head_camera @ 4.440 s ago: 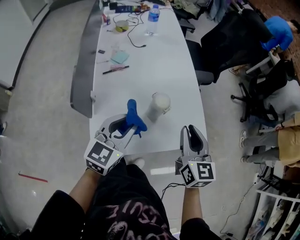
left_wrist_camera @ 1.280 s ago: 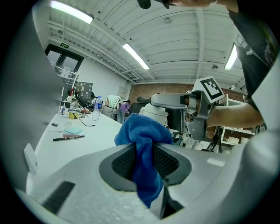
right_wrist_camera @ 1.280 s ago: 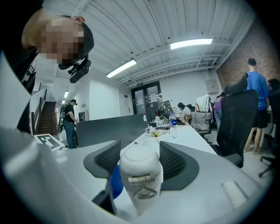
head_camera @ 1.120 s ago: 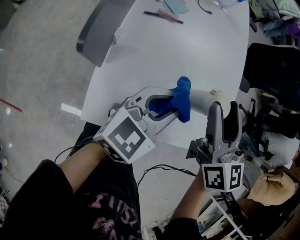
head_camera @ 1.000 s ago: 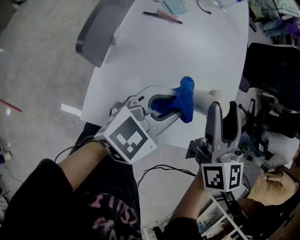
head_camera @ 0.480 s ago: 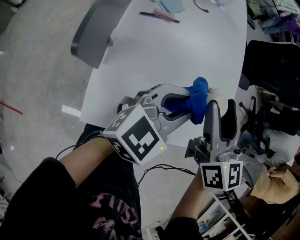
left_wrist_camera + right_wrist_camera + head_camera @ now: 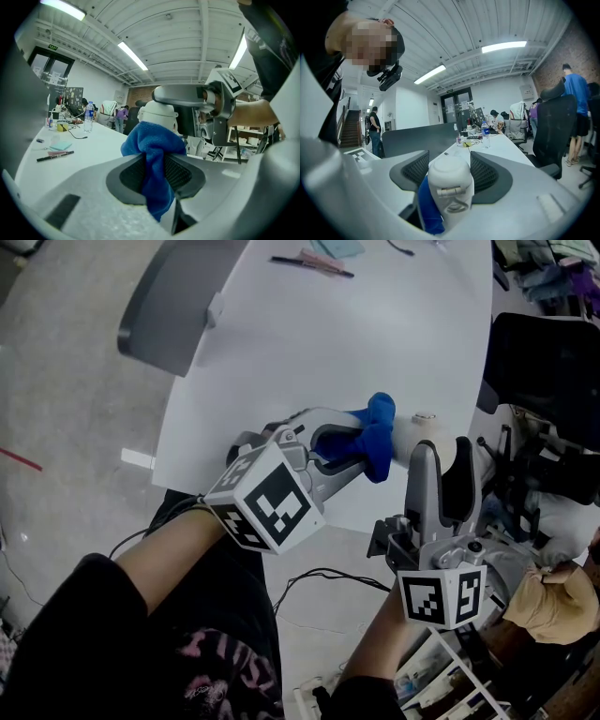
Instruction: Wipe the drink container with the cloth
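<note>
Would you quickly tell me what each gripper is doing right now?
Left gripper: shut on the blue cloth.
Right gripper: shut on the white drink container.

We count two grippers, the left gripper (image 7: 364, 441) and the right gripper (image 7: 442, 457). We see one blue cloth (image 7: 378, 433), one white drink container (image 7: 418, 427), one white table (image 7: 375, 334), one black pen (image 7: 312, 265), one plastic water bottle (image 7: 88, 117) and one grey divider panel (image 7: 159, 306).
</note>
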A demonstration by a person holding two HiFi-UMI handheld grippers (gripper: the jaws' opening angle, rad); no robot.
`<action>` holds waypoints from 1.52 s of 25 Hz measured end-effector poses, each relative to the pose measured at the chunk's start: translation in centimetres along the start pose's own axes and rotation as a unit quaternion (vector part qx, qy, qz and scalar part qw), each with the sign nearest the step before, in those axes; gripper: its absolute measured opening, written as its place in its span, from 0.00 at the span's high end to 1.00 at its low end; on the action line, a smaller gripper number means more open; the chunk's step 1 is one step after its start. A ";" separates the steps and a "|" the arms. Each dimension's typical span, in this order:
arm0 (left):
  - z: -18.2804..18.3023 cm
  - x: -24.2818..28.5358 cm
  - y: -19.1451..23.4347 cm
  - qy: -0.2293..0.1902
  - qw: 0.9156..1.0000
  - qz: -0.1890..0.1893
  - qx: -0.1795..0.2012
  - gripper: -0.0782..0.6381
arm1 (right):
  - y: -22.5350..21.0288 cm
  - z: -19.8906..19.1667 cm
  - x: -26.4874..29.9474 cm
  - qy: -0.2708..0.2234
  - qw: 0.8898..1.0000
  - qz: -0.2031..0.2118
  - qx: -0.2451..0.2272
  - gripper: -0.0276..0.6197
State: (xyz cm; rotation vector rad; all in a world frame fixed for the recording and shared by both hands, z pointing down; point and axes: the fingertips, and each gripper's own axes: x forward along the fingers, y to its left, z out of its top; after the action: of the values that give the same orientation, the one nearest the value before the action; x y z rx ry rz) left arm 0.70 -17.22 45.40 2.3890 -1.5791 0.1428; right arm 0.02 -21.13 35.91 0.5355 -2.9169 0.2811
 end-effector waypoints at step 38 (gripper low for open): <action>1.6 -0.5 0.5 0.007 0.999 0.000 0.043 0.75 | -0.1 -0.1 -0.2 0.000 1.000 0.003 0.007 0.52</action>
State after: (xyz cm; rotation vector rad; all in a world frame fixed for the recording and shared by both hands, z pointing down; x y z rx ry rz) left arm -0.09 -17.41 43.86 2.4473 -1.5964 0.2323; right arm 0.27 -21.10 36.01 0.5284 -2.9195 0.3026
